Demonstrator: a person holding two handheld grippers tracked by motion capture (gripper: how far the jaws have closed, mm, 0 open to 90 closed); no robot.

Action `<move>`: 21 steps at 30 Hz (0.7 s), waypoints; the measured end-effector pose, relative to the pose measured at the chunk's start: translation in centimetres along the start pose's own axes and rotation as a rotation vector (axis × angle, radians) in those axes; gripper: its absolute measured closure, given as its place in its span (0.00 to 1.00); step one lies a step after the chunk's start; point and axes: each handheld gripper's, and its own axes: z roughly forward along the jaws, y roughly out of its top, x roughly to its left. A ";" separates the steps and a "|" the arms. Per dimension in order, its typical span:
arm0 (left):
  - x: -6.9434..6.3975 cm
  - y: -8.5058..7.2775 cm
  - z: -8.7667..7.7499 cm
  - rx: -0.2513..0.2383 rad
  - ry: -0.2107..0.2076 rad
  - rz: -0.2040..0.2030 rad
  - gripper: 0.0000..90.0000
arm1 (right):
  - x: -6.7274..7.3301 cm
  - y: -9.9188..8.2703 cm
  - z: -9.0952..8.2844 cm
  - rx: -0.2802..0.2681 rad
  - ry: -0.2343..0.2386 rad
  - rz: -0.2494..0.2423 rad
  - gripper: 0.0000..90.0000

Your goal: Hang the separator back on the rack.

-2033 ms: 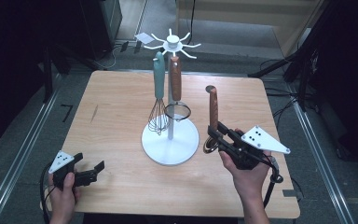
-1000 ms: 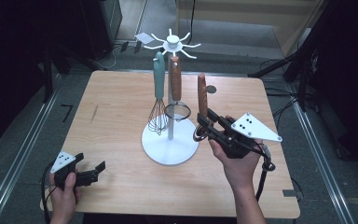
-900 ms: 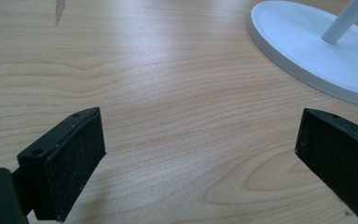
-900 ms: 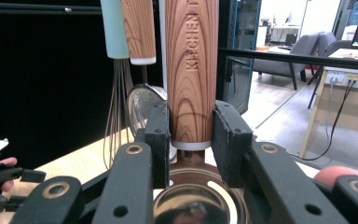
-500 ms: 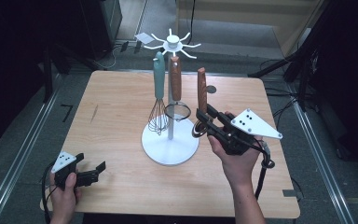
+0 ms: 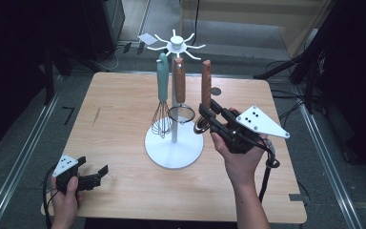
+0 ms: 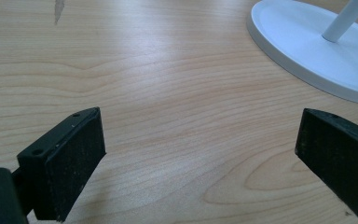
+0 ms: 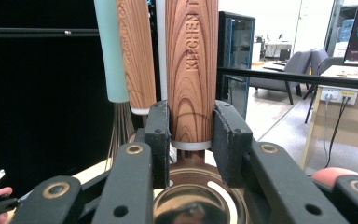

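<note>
The right tool [image 6: 208,120] grips a wooden-handled copper ladle [image 6: 206,86] low on its handle, holding it upright just beside the white round-based utensil stand [image 6: 174,143], where a teal-handled whisk [image 6: 162,90] hangs. The left tool [image 6: 93,177] rests open on the light wooden desk [image 6: 124,105], well apart.

My rig, as I see it: a left gripper [image 6: 93,177] of black metal with square matte pads [image 7: 70,154], a small grey three-cornered plate with dark dots at its 10 o'clock, and a black cable looping off at 7 o'clock. My right gripper [image 6: 208,116] is black too, its linkage arms set with brass-ringed pivots and small screw holes, topped by a larger grey dotted plate at 3 o'clock. A black cable trails off it at 5 o'clock, and both forearms are bare, with no sleeves.
</note>
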 end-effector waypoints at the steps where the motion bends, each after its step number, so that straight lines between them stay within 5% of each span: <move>1: 0.0 0.0 0.0 0.002 0.000 0.001 0.02 | 0.1 0.1 0.1 0.001 0.000 0.008 0.79; 21: 0.1 0.0 0.0 -0.002 -0.005 -0.001 0.02 | 0.3 0.5 1.8 0.017 -0.003 -0.003 0.79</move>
